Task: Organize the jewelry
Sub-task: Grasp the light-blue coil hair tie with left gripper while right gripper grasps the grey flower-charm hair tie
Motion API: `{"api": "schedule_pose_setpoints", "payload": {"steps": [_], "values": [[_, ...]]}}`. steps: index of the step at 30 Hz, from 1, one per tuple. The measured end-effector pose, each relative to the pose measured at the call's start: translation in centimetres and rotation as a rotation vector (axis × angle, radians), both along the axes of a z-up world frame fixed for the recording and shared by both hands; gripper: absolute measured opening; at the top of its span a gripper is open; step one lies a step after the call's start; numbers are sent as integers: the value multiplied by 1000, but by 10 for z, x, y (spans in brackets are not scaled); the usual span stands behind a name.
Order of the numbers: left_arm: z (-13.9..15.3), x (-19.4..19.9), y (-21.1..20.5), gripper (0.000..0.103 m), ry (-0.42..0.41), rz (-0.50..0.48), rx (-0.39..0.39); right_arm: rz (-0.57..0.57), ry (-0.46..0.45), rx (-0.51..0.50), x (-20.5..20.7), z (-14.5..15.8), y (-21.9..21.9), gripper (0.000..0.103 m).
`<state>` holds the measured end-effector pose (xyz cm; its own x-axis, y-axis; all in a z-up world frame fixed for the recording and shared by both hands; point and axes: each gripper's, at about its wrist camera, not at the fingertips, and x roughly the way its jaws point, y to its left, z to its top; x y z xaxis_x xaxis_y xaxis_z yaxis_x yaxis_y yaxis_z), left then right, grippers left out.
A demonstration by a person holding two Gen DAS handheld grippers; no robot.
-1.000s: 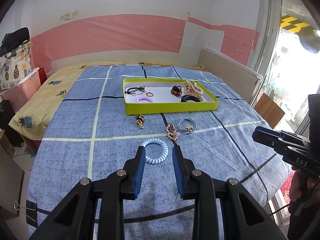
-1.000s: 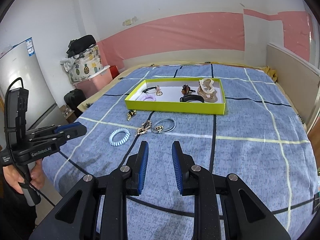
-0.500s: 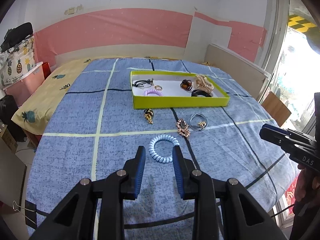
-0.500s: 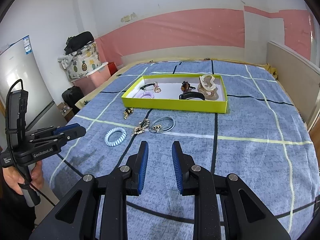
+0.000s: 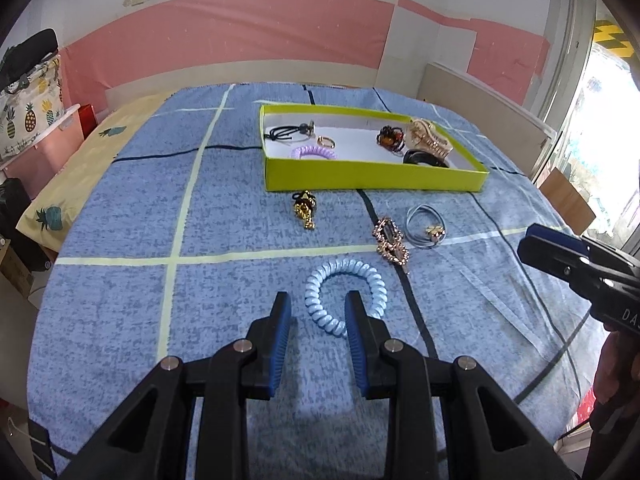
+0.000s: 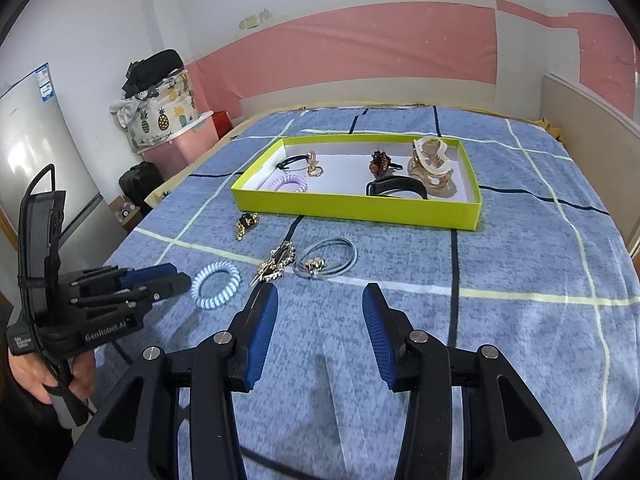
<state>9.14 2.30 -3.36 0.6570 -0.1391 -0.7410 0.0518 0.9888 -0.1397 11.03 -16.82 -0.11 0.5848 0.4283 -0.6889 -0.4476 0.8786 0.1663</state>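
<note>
Bed cover: blue woven cloth bedspread (image 5: pixel 224 216), matt, mottled weave. Lime-green cardboard tray (image 5: pixel 372 178): matt paper walls, white paper floor. Pale-blue coiled plastic hair tie (image 5: pixel 344 292): smooth, glossy. Gold rhinestone metal hair clip (image 5: pixel 391 242): shiny, faceted. Grey elastic cord hair band (image 6: pixel 326 260): matt, small gold metal charm. Left tongs (image 5: pixel 316 312), right tongs (image 6: pixel 320 302): black matt plastic arms, blue ribbed rubber-looking pads (image 6: pixel 262 330), bright metal rivets. Pink wall band at 12 o'clock: wrinkled paper or film.
</note>
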Motion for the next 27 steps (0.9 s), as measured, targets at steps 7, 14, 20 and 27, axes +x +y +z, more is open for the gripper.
{"api": "schedule_pose_setpoints", "payload": {"steps": [7, 14, 20, 27], "values": [[-10, 11, -2, 29, 27, 1, 6, 33, 23, -27, 20, -12, 16, 45], [-12, 14, -6, 26, 28, -1, 46, 66, 49, -69, 41, -28, 30, 45], [-12, 16, 3, 10, 31, 16, 49, 96, 49, -98, 51, -33, 40, 45], [-11, 14, 7, 10, 25, 15, 46, 123, 54, -141, 56, -39, 50, 28]]}}
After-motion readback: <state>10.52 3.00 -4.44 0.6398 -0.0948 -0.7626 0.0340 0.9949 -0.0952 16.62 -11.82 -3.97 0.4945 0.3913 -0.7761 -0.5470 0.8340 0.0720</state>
